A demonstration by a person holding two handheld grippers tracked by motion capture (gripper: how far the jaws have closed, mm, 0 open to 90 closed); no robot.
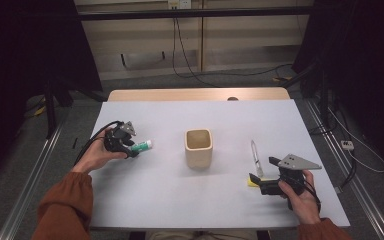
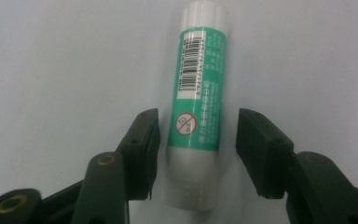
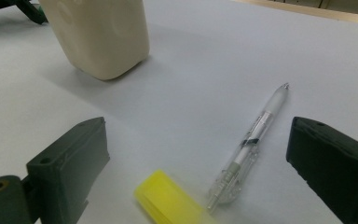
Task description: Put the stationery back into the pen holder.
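Green-labelled glue stick (image 2: 198,112) is lying on the white table (image 1: 155,200), left of a beige cup (image 1: 198,148), between the left gripper's (image 2: 198,154) spread pads, which are not yet pressing it. Right gripper (image 3: 198,158) is resting wide open beside a clear pen (image 3: 251,140) and a yellow highlighter (image 3: 168,200).

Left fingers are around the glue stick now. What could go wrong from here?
1. The left gripper straddles only the clear end of the glue stick; one finger looks nearly on it, the other still apart. A round tube gripped so near its end may roll or tip.
2. The cup is narrow-mouthed, so a tilted tube could catch its rim.
3. The right gripper stands open over the pen and could nudge it.
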